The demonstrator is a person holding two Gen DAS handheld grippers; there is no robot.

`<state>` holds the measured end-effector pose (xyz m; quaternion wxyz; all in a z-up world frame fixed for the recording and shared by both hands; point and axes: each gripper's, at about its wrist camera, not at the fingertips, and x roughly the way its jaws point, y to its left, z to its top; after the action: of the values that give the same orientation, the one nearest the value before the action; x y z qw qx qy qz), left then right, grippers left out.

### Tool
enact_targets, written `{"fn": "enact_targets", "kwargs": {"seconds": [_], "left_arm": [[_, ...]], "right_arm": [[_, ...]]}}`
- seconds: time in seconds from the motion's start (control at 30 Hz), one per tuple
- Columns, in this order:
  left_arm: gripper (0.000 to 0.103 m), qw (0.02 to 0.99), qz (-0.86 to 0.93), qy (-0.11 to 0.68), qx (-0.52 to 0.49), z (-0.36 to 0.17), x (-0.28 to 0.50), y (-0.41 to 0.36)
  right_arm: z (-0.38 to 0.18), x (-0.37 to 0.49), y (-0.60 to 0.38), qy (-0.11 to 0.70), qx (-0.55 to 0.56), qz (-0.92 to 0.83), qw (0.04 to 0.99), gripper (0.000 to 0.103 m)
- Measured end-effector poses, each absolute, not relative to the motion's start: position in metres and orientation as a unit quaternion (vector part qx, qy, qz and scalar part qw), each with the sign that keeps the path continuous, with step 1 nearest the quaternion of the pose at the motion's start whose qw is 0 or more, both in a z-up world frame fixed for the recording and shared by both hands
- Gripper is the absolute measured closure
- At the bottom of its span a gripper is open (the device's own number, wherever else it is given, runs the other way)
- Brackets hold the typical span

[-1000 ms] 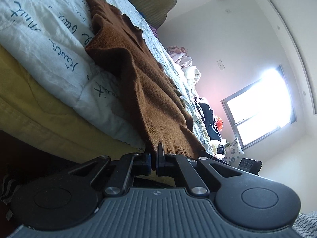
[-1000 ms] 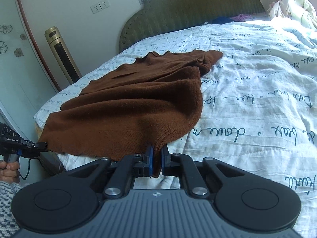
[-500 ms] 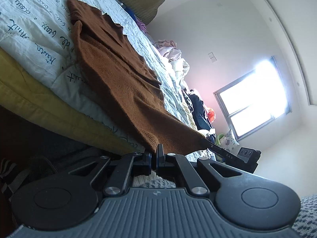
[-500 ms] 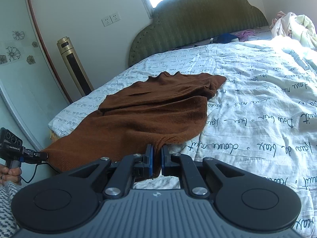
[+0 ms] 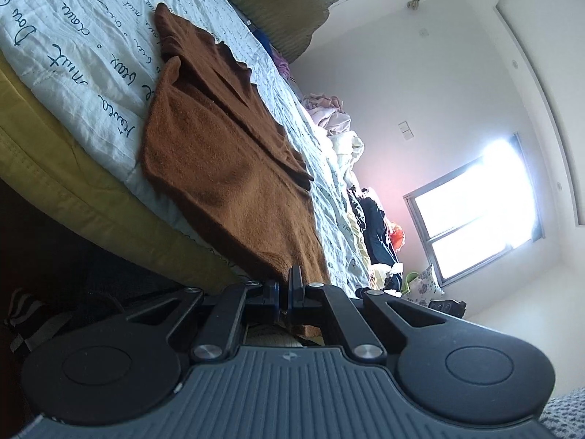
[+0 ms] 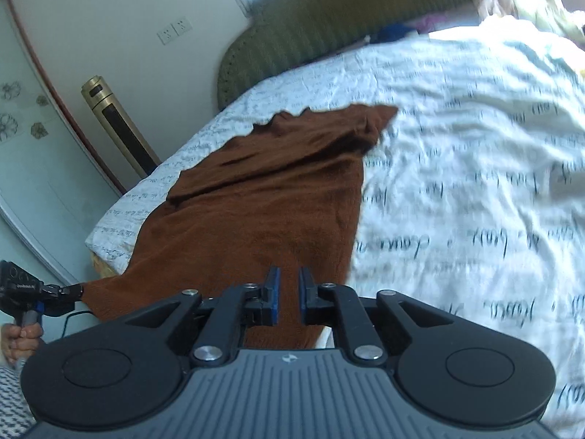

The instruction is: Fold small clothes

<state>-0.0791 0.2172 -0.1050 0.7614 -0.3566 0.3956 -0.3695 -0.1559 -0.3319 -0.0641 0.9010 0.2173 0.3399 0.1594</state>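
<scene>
Left tool (image 5: pixel 284 294) is pressed together, pinching the hem corner of the brown garment (image 5: pixel 234 168) at the near edge of the bed (image 6: pixel 457 153). Right tool (image 6: pixel 287 294) is opening, its pads (image 6: pixel 272 294) parted with cloth lying in the gap, unpressed; the garment stretches across the bed toward the headboard (image 6: pixel 329 22)

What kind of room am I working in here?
A bedroom, most likely: a bed with a padded green headboard, a script-printed quilt with a brown garment on it, and piled clothes beyond.
</scene>
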Motion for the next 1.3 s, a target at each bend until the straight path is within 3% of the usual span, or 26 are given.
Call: {"fn": "enact_targets", "kwargs": {"seconds": [0.03, 0.17, 0.23, 0.3, 0.37, 0.43, 0.87, 1.07, 1.3], "left_arm": [[0.100, 0.760, -0.373, 0.396, -0.357, -0.106, -0.082, 0.217], [0.100, 0.754, -0.380, 0.398, -0.358, -0.111, -0.086, 0.214], [0.100, 0.754, -0.380, 0.399, -0.359, -0.110, -0.086, 0.214], [0.100, 0.755, -0.379, 0.397, -0.360, -0.109, -0.087, 0.215], [0.100, 0.757, -0.376, 0.395, -0.360, -0.108, -0.087, 0.216], [0.100, 0.757, -0.376, 0.393, -0.361, -0.107, -0.088, 0.217], [0.100, 0.769, -0.373, 0.339, -0.394, -0.069, -0.067, 0.224], [0.100, 0.780, -0.337, 0.308, -0.430, -0.050, -0.007, 0.237], [0.100, 0.780, -0.293, 0.324, -0.449, -0.053, 0.105, 0.222]], "right_arm": [[-0.070, -0.163, -0.332, 0.347, 0.215, 0.159, 0.899, 0.074], [-0.099, -0.178, -0.339, 0.374, 0.277, 0.175, 0.868, 0.068], [-0.111, -0.180, -0.337, 0.376, 0.300, 0.180, 0.858, 0.045], [-0.118, -0.178, -0.329, 0.381, 0.295, 0.189, 0.856, 0.039], [-0.121, -0.176, -0.318, 0.381, 0.279, 0.199, 0.859, 0.042], [-0.123, -0.174, -0.307, 0.391, 0.256, 0.199, 0.861, 0.097], [-0.047, -0.171, -0.321, 0.284, 0.249, 0.194, 0.905, 0.097], [-0.027, -0.095, -0.359, 0.242, 0.339, 0.235, 0.878, 0.097], [-0.048, 0.039, -0.381, 0.285, 0.392, 0.206, 0.850, 0.097]]}}
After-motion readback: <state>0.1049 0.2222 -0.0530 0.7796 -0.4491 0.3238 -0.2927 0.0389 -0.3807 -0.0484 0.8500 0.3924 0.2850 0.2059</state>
